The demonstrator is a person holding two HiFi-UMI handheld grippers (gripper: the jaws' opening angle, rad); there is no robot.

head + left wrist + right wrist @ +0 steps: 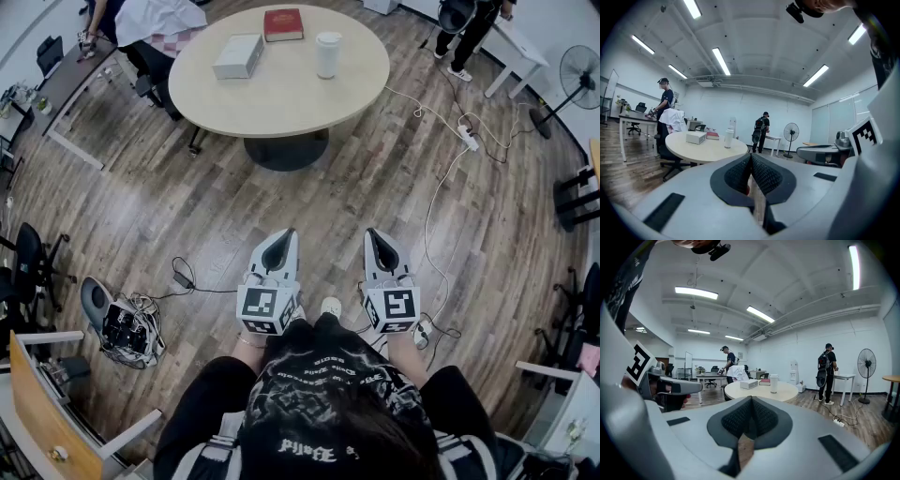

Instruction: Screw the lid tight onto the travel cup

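Grey left gripper [284,241], right gripper [377,241] parallel, closed

travel cup [328,53] too small for detail, fan [579,80] cut by right edge

The left gripper [279,242] sits at the lower centre of the head view, with the right gripper [379,241] just to its right. They are held level and side by side, apart, close in front of the person's body, pointing toward the top of the frame. Each gripper's jaws are pressed together with nothing between them.
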